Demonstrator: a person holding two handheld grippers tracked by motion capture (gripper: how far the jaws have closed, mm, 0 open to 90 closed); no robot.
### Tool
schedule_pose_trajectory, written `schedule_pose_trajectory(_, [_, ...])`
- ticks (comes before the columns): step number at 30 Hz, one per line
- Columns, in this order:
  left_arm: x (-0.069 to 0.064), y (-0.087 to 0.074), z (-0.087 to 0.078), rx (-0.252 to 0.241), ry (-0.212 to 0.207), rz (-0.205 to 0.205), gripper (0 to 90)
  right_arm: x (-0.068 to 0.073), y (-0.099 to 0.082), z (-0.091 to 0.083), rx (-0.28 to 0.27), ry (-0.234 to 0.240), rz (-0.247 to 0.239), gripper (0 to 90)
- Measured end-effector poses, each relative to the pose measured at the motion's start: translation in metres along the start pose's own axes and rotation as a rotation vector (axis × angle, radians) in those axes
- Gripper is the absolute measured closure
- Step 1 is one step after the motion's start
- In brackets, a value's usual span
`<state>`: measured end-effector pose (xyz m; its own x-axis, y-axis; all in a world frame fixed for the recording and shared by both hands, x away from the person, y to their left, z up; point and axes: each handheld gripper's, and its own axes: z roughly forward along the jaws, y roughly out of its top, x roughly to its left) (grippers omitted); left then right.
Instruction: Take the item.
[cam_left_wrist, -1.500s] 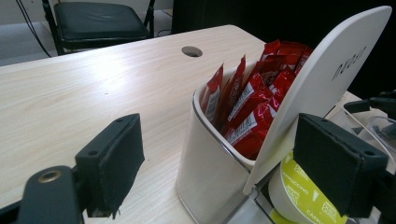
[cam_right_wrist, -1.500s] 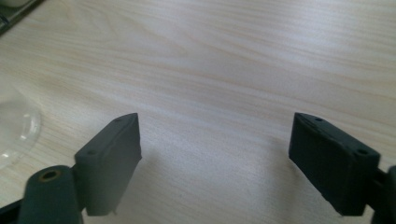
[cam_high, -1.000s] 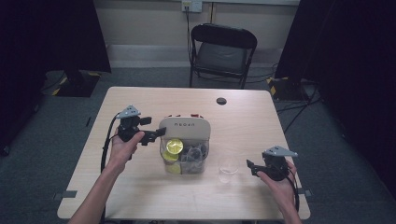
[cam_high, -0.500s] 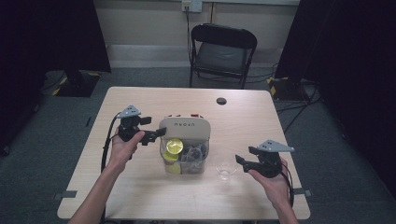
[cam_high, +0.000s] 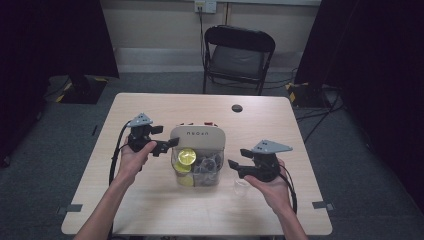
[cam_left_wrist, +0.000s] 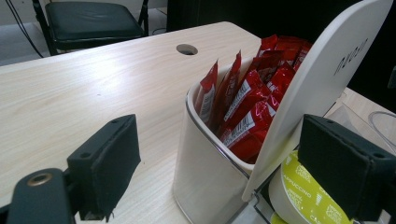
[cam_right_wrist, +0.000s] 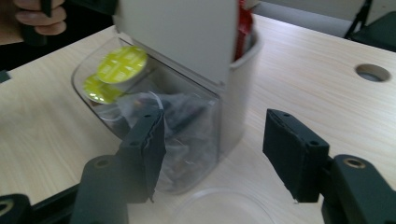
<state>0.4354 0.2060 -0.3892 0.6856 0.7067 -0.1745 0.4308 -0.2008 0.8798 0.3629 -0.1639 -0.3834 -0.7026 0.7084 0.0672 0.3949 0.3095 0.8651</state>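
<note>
Dark curtained room, grey carpet, a black folding chair (cam_high: 239, 57) behind the light wooden table (cam_high: 150, 215).

High view: white organiser box (cam_high: 197, 136) at table centre, its clear front compartment (cam_high: 197, 172) holding yellow-lidded capsules (cam_high: 187, 157) and dark sachets. Left tongs (cam_high: 171, 143) in the person's left hand, tips at the box's left edge beside the white lid; whether they touch it cannot be told. Right tongs (cam_high: 239, 161) held above the table just right of the clear compartment, nothing between the jaws. Clear round lid (cam_high: 242, 186) lying on the table below the right tongs.

Left gripper view: jaws moderately apart, having just been opening; the box's white rear cup and tilted lid (cam_left_wrist: 322, 74) stand between them, pads not pressing. Red sachets (cam_left_wrist: 247, 105) upright in the rear cup. Yellow capsule under the right jaw.

Right gripper view: jaws fairly wide, having just been closing, empty; the clear compartment lies beyond them, the clear lid's rim below.
</note>
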Motion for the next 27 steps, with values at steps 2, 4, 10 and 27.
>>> schedule_pose_trajectory(2, [0.000,0.000,0.000,-0.002,-0.003,-0.004,12.6,0.003,0.002,0.003,0.000,0.010,-0.007,39.6])
schedule_pose_trajectory(4, [0.000,0.000,0.000,0.000,-0.002,-0.005,12.5,0.007,0.007,0.007,-0.002,0.034,-0.017,41.7])
schedule_pose_trajectory(10, [0.002,-0.001,0.001,-0.002,-0.013,-0.014,11.7,0.016,0.018,0.021,0.008,0.092,-0.042,44.9])
schedule_pose_trajectory(27, [0.001,0.000,0.002,-0.003,-0.009,-0.018,10.8,0.023,0.024,0.056,0.103,0.185,-0.051,48.3])
